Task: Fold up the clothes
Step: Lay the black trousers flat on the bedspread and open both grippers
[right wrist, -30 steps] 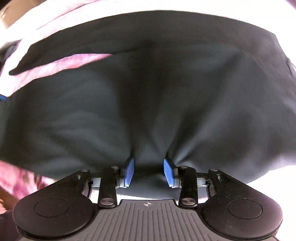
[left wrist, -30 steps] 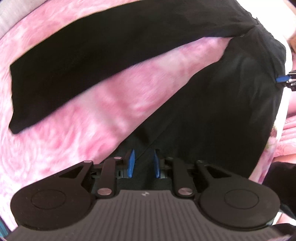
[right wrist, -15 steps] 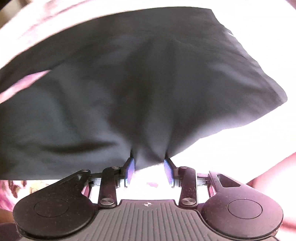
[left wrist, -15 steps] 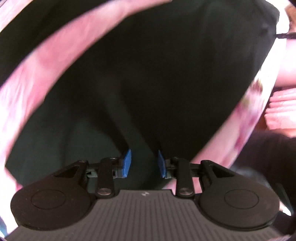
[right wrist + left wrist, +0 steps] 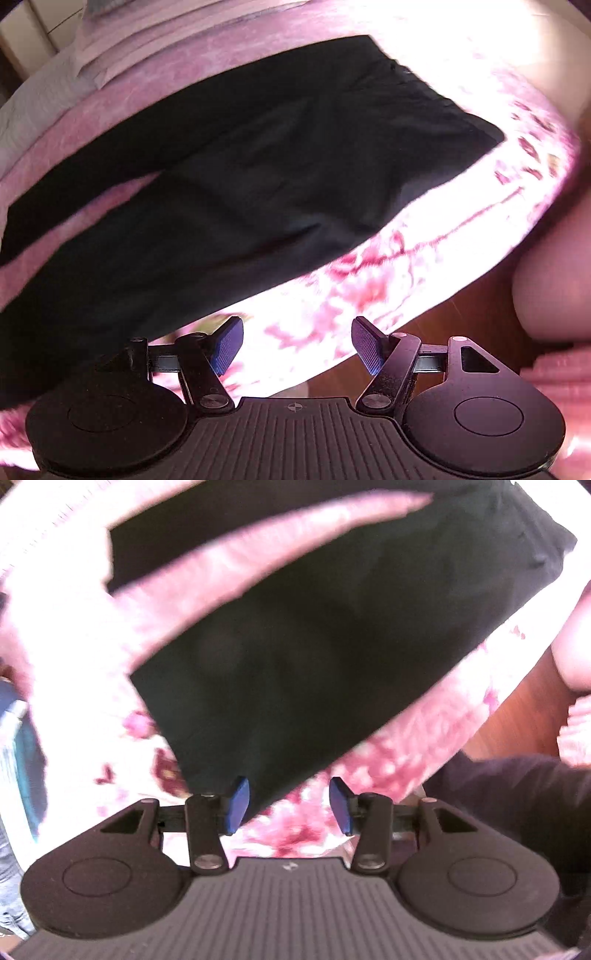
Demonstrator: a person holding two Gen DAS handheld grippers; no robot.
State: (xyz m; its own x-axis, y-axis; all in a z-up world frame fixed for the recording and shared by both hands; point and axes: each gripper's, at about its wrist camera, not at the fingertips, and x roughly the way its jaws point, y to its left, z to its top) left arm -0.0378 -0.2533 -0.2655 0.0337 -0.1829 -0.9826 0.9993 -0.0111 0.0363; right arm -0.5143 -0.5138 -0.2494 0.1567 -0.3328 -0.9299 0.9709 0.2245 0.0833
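The pink flowered bedcover [image 5: 369,280] fills both views, and the black garment [image 5: 236,177] lies flat across the centre of it. The right gripper [image 5: 297,345] and left gripper [image 5: 288,805] have just been opening; both now stand wide, nothing between, so this fold seems laid down

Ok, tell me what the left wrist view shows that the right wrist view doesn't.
Only the left wrist view shows the left gripper, its jaws just opened, with a garment corner beside one blue pad, and a dark sleeve. Only the right wrist view shows the right gripper, jaws just opened with nothing between them, and stacked pale fabric at the far edge. Both show the black garment lying on the pink floral cover.
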